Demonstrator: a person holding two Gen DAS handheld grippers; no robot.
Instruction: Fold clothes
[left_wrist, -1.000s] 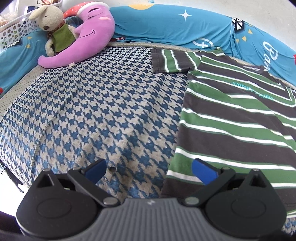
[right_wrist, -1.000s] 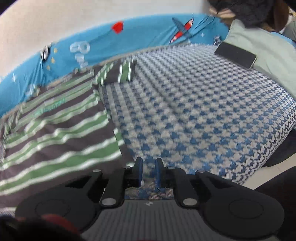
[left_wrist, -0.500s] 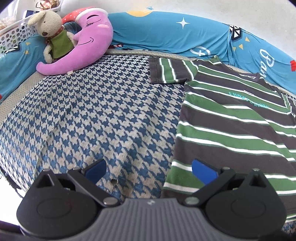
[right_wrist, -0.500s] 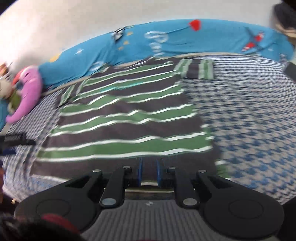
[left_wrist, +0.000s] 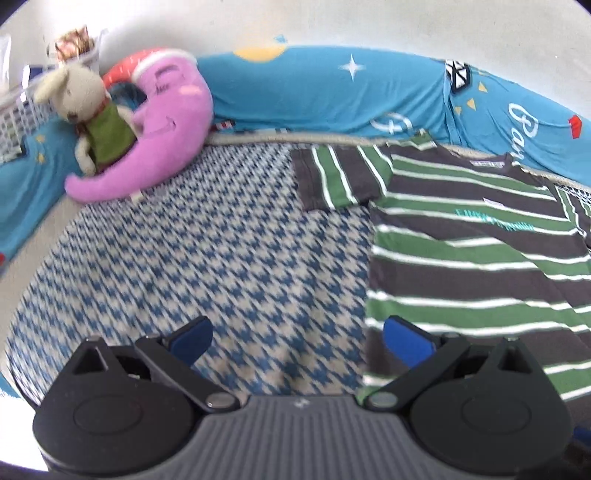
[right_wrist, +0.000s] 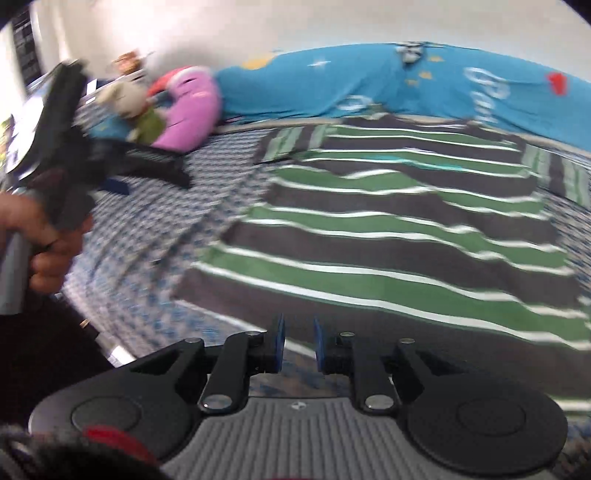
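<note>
A striped green, brown and white T-shirt (left_wrist: 480, 266) lies flat on the blue houndstooth bedcover (left_wrist: 203, 258), front up, collar toward the far bolster. Its left sleeve (left_wrist: 340, 177) sticks out sideways. My left gripper (left_wrist: 299, 332) hovers wide open over the shirt's left edge near the hem, with nothing between its pads. In the right wrist view the shirt (right_wrist: 388, 236) fills the middle. My right gripper (right_wrist: 299, 336) hangs over the bottom hem, its pads a narrow gap apart with no cloth pinched. A hand (right_wrist: 48, 236) holds the left gripper (right_wrist: 155, 177) at the left.
A purple moon pillow (left_wrist: 162, 136) and a plush rabbit (left_wrist: 85, 107) sit at the far left corner. A blue printed bolster (left_wrist: 332, 96) runs along the wall. A white basket (left_wrist: 14, 114) stands beyond the bed's left end. The near bed edge (right_wrist: 110, 332) drops off at the lower left.
The right gripper swept from the bare right side of the bed across to the shirt's bottom hem, rolling as it went. The left gripper rose a little and stayed open.
</note>
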